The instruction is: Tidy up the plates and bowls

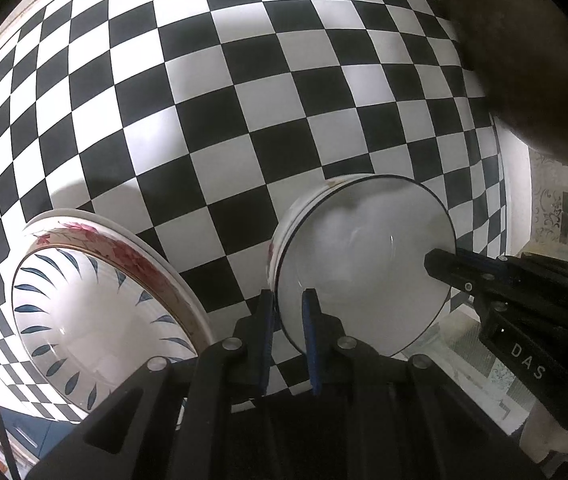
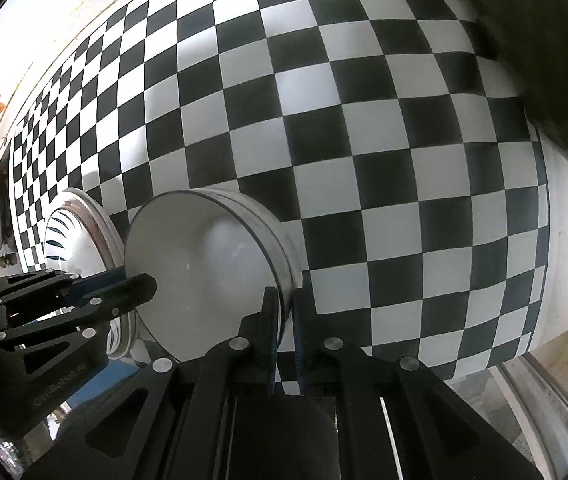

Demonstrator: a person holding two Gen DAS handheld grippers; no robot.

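Bright overhead light; soft shadows; fisheye-warped edges

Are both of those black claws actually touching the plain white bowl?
Touching. Left wrist view: left gripper pinches the white bowl rim. Right wrist view: right gripper pinches the opposite rim.

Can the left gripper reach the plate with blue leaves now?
Probably not yet: the left gripper is shut on the white bowl rim, though the plate lies unobstructed close beside it.

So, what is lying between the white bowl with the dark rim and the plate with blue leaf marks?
Only bare black-and-white checkered tablecloth separates the white dark-rimmed bowl from the blue-leaf plate, seen in the left wrist view.
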